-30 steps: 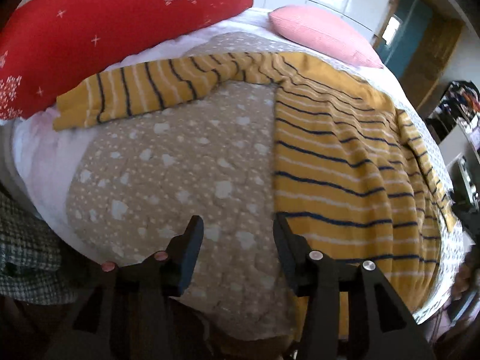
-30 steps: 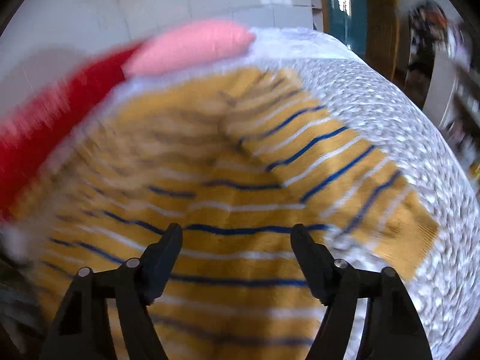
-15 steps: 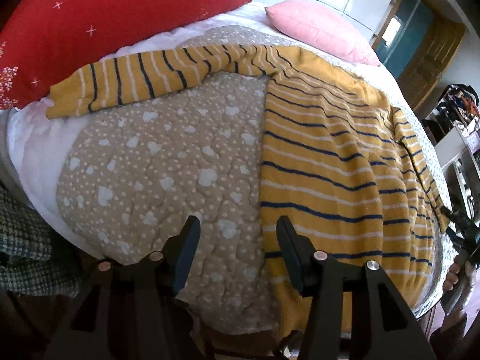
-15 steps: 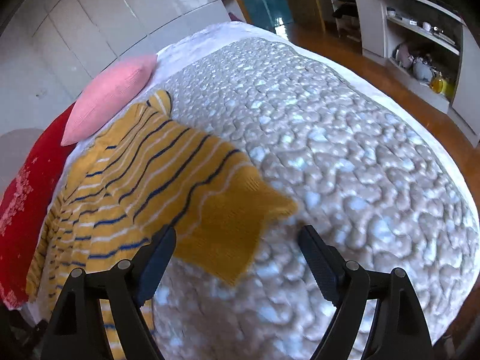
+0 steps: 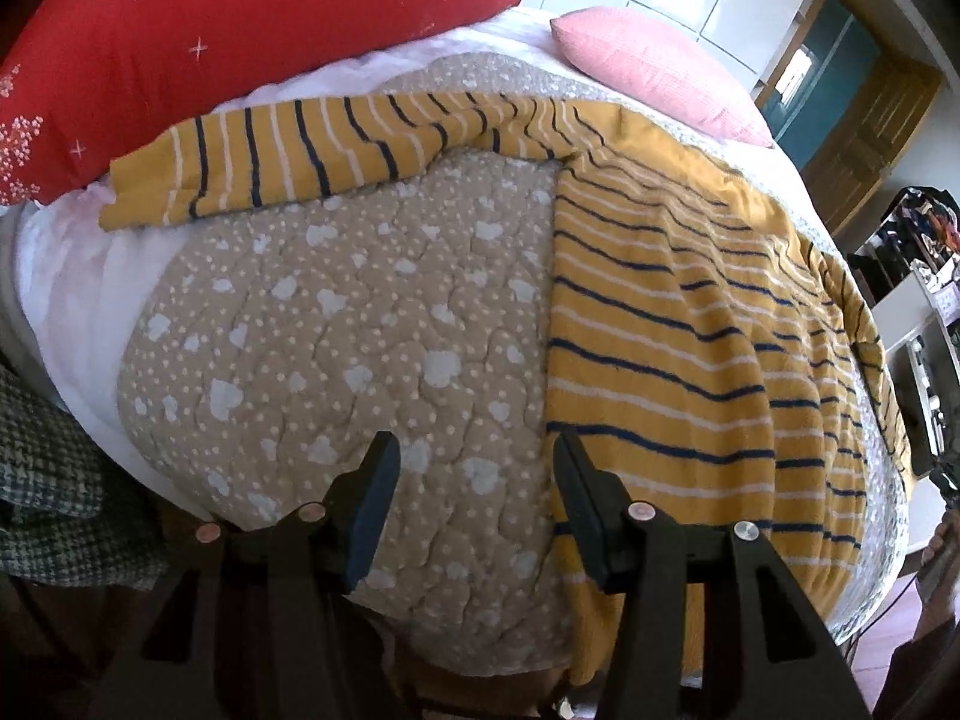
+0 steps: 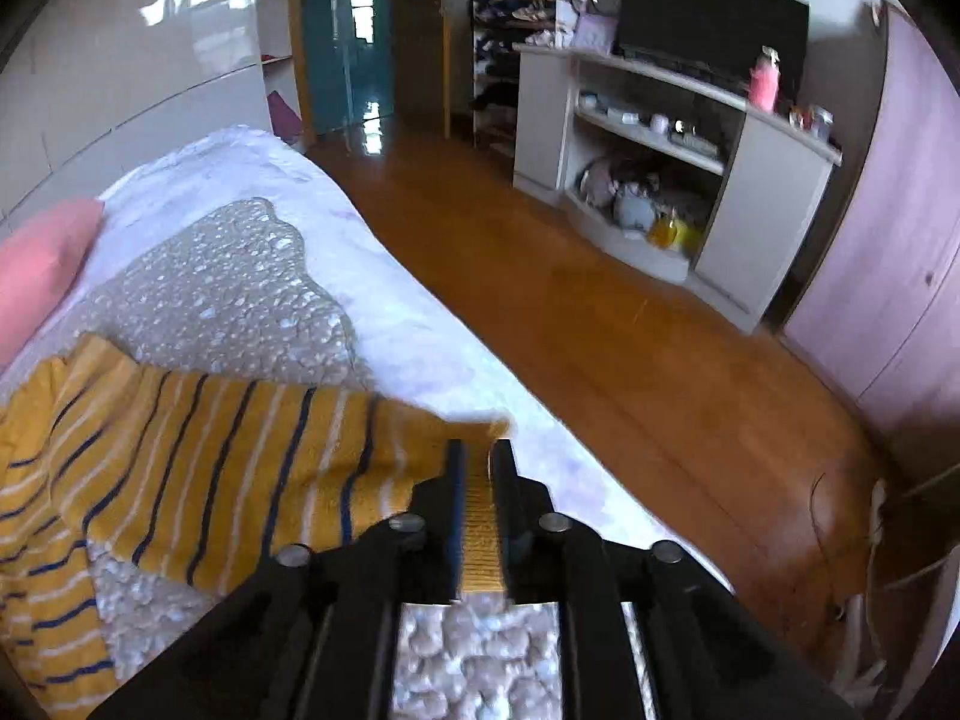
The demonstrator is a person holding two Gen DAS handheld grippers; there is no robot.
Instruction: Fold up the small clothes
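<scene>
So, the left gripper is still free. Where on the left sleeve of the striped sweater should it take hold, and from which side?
Probably at the cuff end of the sleeve, which lies flat and stretched out toward the red pillow. Its lower edge faces the open left gripper across the bare quilt, so come from that near side and pinch the edge. The right gripper already holds the other cuff.

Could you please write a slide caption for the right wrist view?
Right gripper, jaws shut on the striped sweater's sleeve cuff, at the edge of the quilted bed.
</scene>
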